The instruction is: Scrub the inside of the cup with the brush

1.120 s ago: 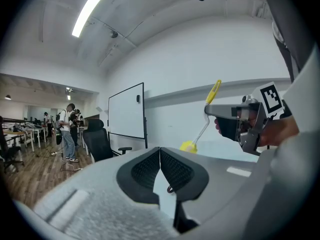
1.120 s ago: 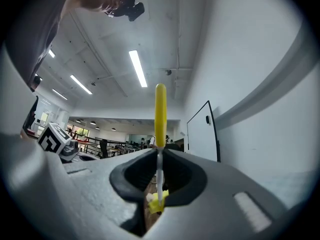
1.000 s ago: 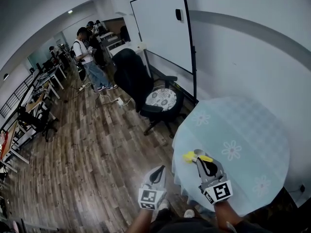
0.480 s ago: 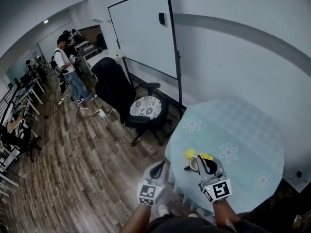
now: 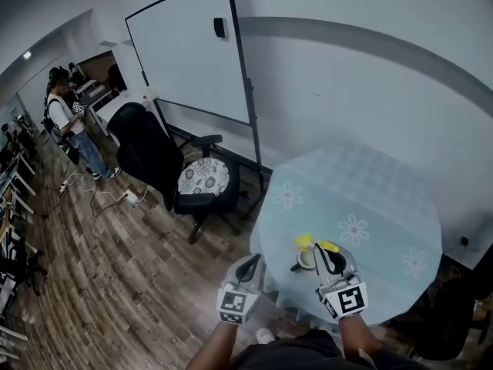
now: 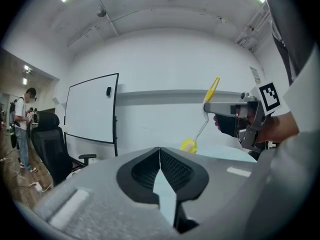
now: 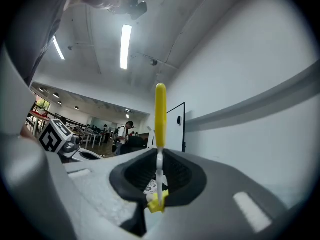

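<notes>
right tool point(image 7: 159, 156) clamped on the thin shaft of the brush point(image 7: 160, 114). left tool point(image 6: 160, 151) jaws together, empty. cup point(image 5: 306, 261) stands on the worktop point(image 5: 377, 199) just ahead of the right tool. judged light, rigid and liable to slide: hold it by the wall near the rim.

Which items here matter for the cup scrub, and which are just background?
Job:
small pale cup; yellow sponge-headed brush, clamped in the right gripper; left gripper, shut and empty.

Background:
round table with pale blue flowered cloth, under the cup; black office chair with patterned cushion; whiteboard on a stand; person standing far left.
</notes>
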